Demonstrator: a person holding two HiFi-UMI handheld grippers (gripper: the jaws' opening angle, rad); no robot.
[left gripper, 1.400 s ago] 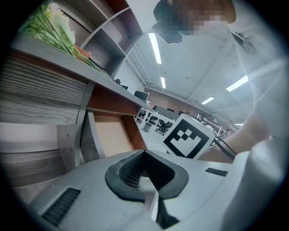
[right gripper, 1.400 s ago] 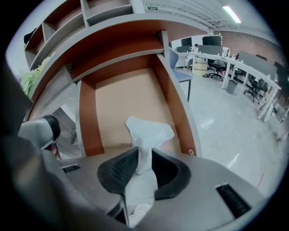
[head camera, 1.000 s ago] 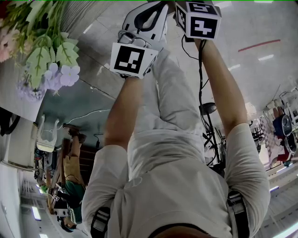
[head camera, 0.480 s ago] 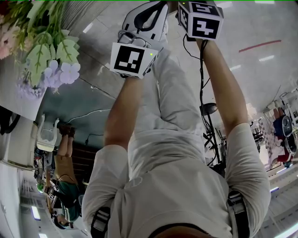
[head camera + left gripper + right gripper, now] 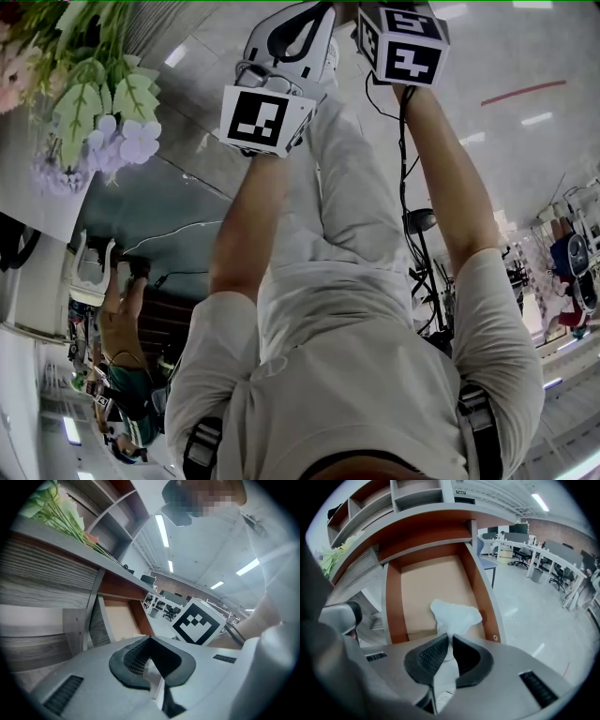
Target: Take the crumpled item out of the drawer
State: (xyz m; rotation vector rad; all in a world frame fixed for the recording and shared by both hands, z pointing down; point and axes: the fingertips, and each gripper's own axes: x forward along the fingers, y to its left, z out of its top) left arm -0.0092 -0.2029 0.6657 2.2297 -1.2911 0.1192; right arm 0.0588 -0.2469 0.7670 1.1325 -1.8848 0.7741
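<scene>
Right gripper [image 5: 450,638]: my jaws have just been closing, and the pads now pinch a fold of the crumpled item [image 5: 457,615], with no gap beyond the fold's own thickness. I judge the grip made, so the lift comes next.

The item is not out yet. Its bulk rests on the tan bottom of the open drawer [image 5: 393,603], near the front edge and toward the right wall.

Left gripper [image 5: 150,639]: tips together, nothing in them, off by the cabinet.

Item: white, thin, wrinkled like tissue or soft paper, ragged in outline. Probably light; it could slip or tear if my pinch is shallow.
</scene>
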